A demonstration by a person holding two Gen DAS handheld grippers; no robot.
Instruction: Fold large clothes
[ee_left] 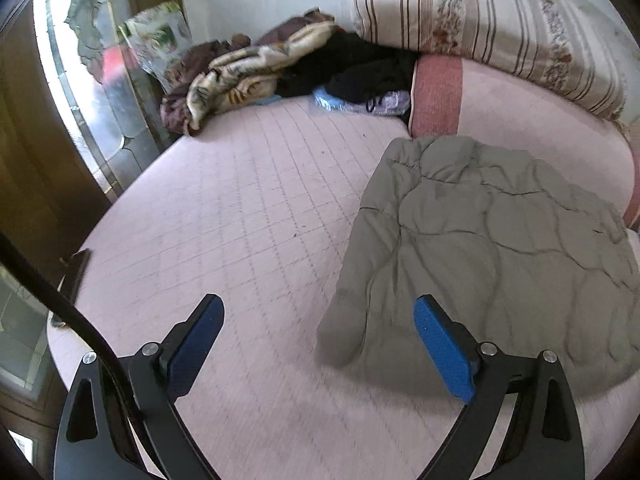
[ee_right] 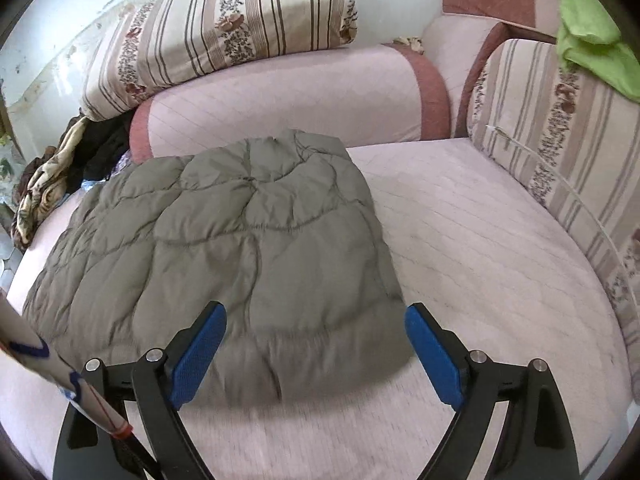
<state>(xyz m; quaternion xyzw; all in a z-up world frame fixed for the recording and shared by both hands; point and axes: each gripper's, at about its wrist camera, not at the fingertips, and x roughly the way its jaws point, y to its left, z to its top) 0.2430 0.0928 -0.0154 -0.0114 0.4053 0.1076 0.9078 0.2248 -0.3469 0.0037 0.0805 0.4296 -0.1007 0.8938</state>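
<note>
A grey-green quilted puffer jacket (ee_right: 224, 248) lies folded into a rough rectangle on the pale pink quilted mattress (ee_left: 240, 220), its far edge just beside a pink bolster with dusty-red ends (ee_right: 288, 108). The left gripper (ee_left: 320, 344) hovers with its blue-padded fingers spread wide, one over bare mattress, the other over the jacket's near left corner. The right gripper (ee_right: 316, 344) is likewise spread, straddling the jacket's near right edge, gripping nothing. Open mattress stretches left toward a heap of brown and cream blankets (ee_left: 236, 76), and right toward a striped floral cushion (ee_right: 560, 136).
</note>
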